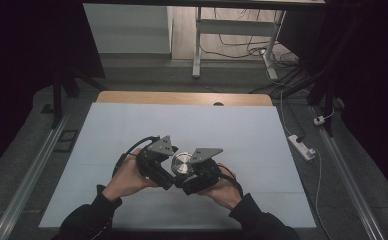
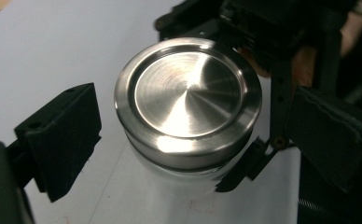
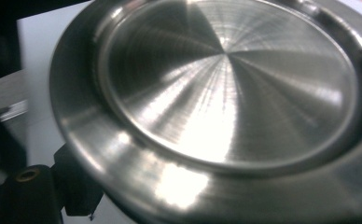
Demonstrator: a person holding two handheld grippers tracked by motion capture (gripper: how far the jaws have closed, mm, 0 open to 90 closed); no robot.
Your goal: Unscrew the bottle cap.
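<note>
- Steel lid [image 2: 187, 100] caps a pale jar [image 2: 170, 175], round, brushed, with a raised rim and a flat sunken centre.
- Jar stands on the white table [image 1: 132, 130], near the person's edge, between the two grippers.
- Left gripper [image 2: 188, 149] has its jaws spread on either side of the lid; its pads [image 2: 65, 135] stand clear of the metal, with a gap showing on the left side, so it grips nothing.
- Right gripper [image 1: 192, 172] comes in from the far side in the left gripper view, its black frame close against the jar below the lid.
- Right gripper's jaws are closed as far as they go; one black jaw sits by the lid's rim in the right gripper view, but whether the pads press on the jar cannot be told.
- Hands [image 1: 127, 180] hold both grippers from below in the high view, angled inward so the two meet over the jar, grey plates on top.
- Lid looks seated level on the jar, with a dark seam under its edge.
</note>
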